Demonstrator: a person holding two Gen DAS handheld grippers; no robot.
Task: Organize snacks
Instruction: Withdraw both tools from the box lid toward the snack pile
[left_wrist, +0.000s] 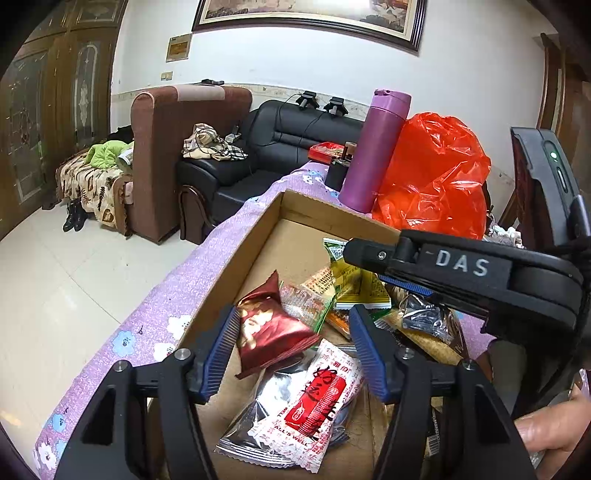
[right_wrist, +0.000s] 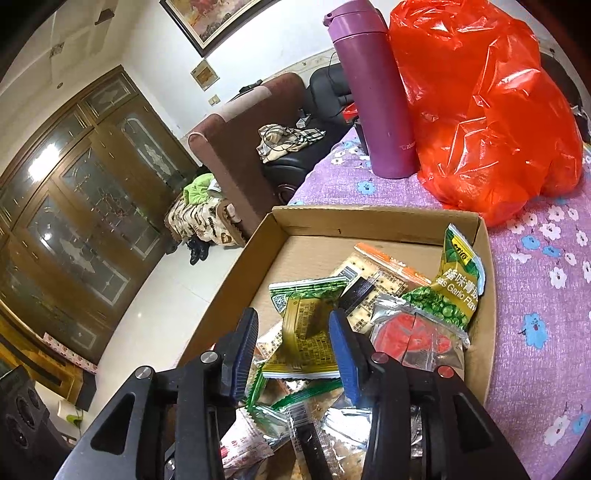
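Left wrist view: my left gripper (left_wrist: 295, 345) gapes around the red packet (left_wrist: 271, 332) in the box (left_wrist: 240, 258). My right gripper (right_wrist: 293, 350) seemingly straddles the yellow packet (right_wrist: 306, 332), unpinched; lift both clear.

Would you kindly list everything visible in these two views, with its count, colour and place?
cardboard box: one, brown, on the tablecloth
snack packets: many, mixed colours, heaped in the box
dark red packet: one, in the box, between the left tool's fingers
yellow-green packet: one, between the right tool's fingers
flask: one, purple, upright behind the box
plastic bag: one, orange-red, beside the flask
tablecloth: one, purple with flowers, under everything
sofa: one, black, by the wall
armchair: one, brown, beside the sofa
left tool: one, black with blue pads, open over the box
right tool: one, same colours, open over the box
hand: one, at the left view's bottom right corner
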